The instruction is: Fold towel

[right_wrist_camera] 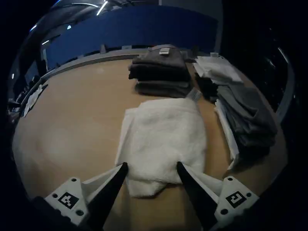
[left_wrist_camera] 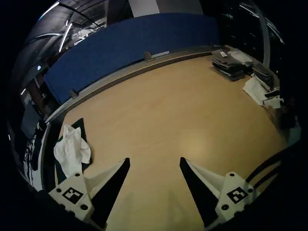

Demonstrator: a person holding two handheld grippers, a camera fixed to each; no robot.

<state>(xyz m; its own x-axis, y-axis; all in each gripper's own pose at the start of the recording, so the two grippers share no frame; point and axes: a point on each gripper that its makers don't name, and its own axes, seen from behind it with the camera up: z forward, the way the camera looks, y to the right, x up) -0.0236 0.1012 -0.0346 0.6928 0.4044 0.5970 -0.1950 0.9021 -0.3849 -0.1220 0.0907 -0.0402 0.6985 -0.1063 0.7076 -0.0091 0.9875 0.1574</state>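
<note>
A folded white towel (right_wrist_camera: pixel 163 134) lies flat on the wooden table (right_wrist_camera: pixel 73 115) in the right gripper view. My right gripper (right_wrist_camera: pixel 151 166) is open, and the towel's near edge bulges up between its two spread fingers; I cannot tell whether they touch it. In the left gripper view, my left gripper (left_wrist_camera: pixel 154 161) is open with nothing between its fingers, hovering over bare wood (left_wrist_camera: pixel 165 111). A crumpled white cloth (left_wrist_camera: pixel 72 150) lies on a dark green piece at the table's left edge.
Behind the white towel sits a stack of folded grey towels (right_wrist_camera: pixel 159 73). To its right lie another grey pile (right_wrist_camera: pixel 246 115) and white folded ones (right_wrist_camera: pixel 215 67). The left gripper view has these stacks (left_wrist_camera: pixel 231 65) at the far right. A blue partition (left_wrist_camera: pixel 131 42) runs behind the table.
</note>
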